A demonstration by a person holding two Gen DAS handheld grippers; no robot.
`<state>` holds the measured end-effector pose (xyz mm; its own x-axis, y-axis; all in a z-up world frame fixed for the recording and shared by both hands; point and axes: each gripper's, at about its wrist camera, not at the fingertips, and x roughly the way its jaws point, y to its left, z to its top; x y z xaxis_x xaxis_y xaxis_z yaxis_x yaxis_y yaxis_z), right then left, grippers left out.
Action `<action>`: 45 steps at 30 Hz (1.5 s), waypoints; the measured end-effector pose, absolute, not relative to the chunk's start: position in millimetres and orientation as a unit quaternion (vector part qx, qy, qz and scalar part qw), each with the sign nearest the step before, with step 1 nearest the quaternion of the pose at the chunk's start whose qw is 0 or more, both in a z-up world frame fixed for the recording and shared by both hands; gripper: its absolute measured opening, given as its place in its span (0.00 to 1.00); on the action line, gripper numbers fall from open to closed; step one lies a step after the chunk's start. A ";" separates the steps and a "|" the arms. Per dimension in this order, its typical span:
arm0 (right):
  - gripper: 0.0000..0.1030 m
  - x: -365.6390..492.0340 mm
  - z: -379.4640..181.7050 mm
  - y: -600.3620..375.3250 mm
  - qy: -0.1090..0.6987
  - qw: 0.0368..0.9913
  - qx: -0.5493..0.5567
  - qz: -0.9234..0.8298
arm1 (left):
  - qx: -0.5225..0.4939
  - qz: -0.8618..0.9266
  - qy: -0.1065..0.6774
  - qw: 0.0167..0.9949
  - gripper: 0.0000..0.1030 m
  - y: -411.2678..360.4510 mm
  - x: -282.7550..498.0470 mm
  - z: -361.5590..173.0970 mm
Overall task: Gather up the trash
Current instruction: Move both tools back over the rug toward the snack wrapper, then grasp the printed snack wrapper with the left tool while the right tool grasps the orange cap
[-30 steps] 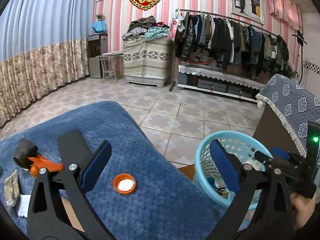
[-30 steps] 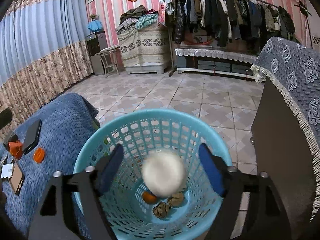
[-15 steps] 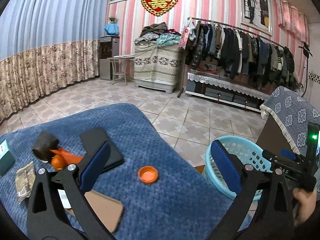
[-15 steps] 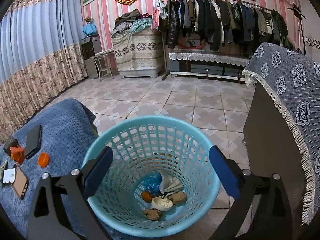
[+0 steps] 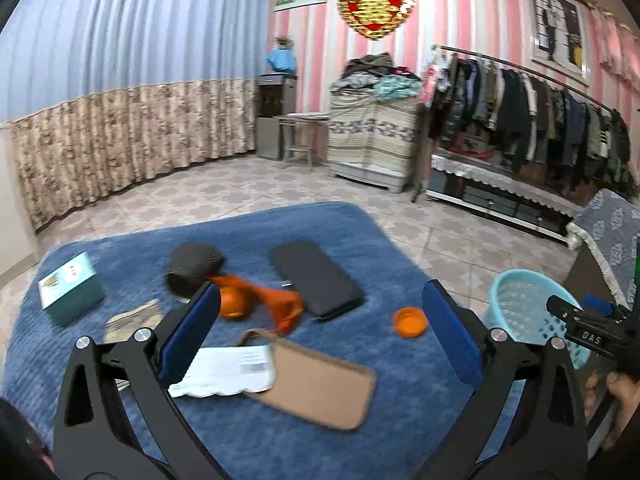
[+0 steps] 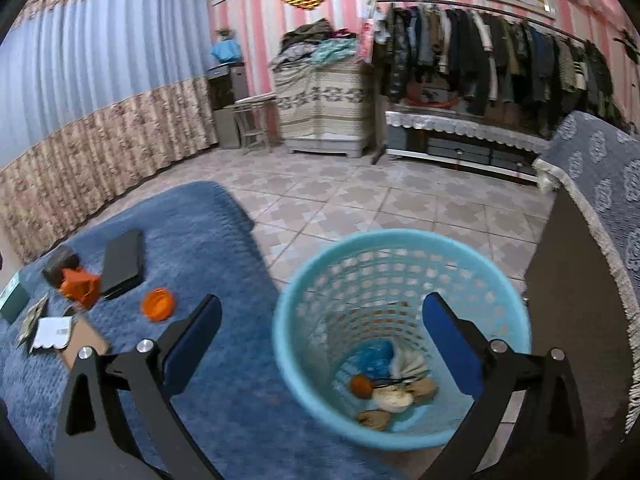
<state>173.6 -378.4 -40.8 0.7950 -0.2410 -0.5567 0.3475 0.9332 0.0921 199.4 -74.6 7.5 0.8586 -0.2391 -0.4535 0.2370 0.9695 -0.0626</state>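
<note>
Trash is what remains to be gathered from the blue cloth, and the step in hand is judged to be the reach for the next piece. Nothing is held by the left gripper [image 5: 320, 328]: its blue pads [image 5: 454, 334] stand wide apart over the cloth with only air between them. The right gripper [image 6: 320, 344] is likewise spread wide and empty above the blue basket [image 6: 404, 240]; its jaws have just been opening, and nothing is seen between them.

Nearest the left gripper lie a white paper slip [image 5: 224, 372] and a tan flat case [image 5: 320, 384], the slip partly under the case's edge. Just beyond are an orange cap [image 5: 410, 321], lying apart on bare cloth, and an orange wrapper [image 5: 276, 300] touching a small orange ball [image 5: 233, 306] and a dark roll [image 5: 192, 268]. A black phone-like slab [image 5: 316, 280] lies beside the wrapper, and a teal box [image 5: 70, 288] and some folded notes [image 5: 132, 320] lie farther to the left.

The cap is judged the easiest pick: it should be straddled squarely and the pads closed across its rim. If the wrapper is taken instead, it should be pinched at its free end, away from the slab. The slab, case, box and notes are probably belongings and are best left alone. Already in the basket's bottom are a white wad [image 6: 394, 400], brown scraps and an orange piece.
</note>
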 end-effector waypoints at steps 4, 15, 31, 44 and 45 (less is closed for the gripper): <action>0.95 181.9 -40.0 -348.1 0.280 0.948 0.078 -0.131 | -0.016 -0.097 0.238 0.966 0.94 -38.9 196.9 3.0; 0.95 197.7 -46.4 -291.6 0.287 0.953 0.047 -0.083 | -0.033 -0.022 0.277 0.960 0.94 46.0 187.1 -37.2; 0.95 241.2 -63.4 -232.3 0.301 0.953 0.008 -0.044 | -0.022 0.015 0.323 0.946 0.94 83.2 195.8 -76.3; 0.95 252.9 -92.8 -260.7 0.346 0.936 0.041 -0.053 | -0.007 0.009 0.383 0.923 0.71 76.5 238.6 -104.9; 0.95 253.1 -93.1 -261.8 0.346 0.936 0.042 -0.054 | -0.007 0.009 0.385 0.923 0.71 76.1 240.9 -105.7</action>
